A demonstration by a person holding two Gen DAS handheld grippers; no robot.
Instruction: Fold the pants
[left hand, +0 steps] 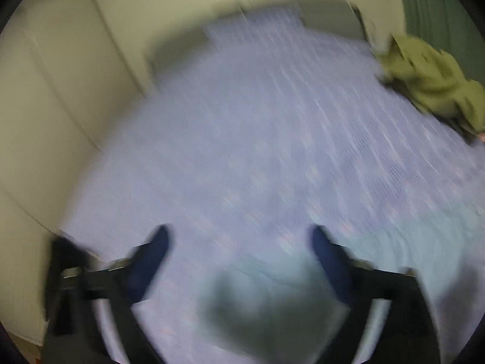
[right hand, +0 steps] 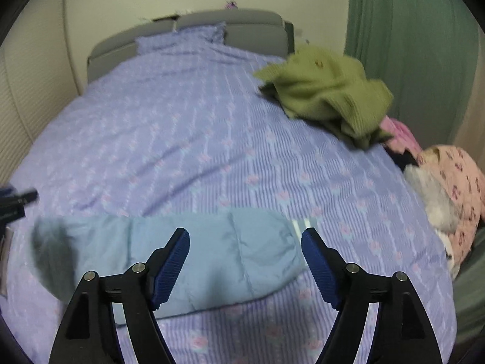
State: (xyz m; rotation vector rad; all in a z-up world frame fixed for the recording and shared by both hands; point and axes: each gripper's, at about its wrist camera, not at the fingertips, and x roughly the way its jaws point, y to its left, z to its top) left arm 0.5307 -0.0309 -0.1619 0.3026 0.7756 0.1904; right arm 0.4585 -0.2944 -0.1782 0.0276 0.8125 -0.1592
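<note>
Light blue pants (right hand: 212, 254) lie folded in a band across the near part of the bed, with white stripes at their right end. My right gripper (right hand: 245, 236) is open and empty, hovering over them. In the blurred left wrist view the pants (left hand: 272, 291) lie low between the open fingers of my left gripper (left hand: 239, 236), which holds nothing. A blurred dark patch, a shadow or the pants' end, covers the pants' left end (right hand: 51, 254). The left gripper's tip (right hand: 21, 200) shows at the left edge of the right wrist view.
The bed has a lilac flowered cover (right hand: 182, 139) and a grey headboard (right hand: 242, 27). An olive green garment (right hand: 327, 94) lies crumpled at the far right. Pink and patterned clothes (right hand: 454, 182) are piled at the right edge. A green curtain (right hand: 409, 45) hangs beyond; a wall runs along the left.
</note>
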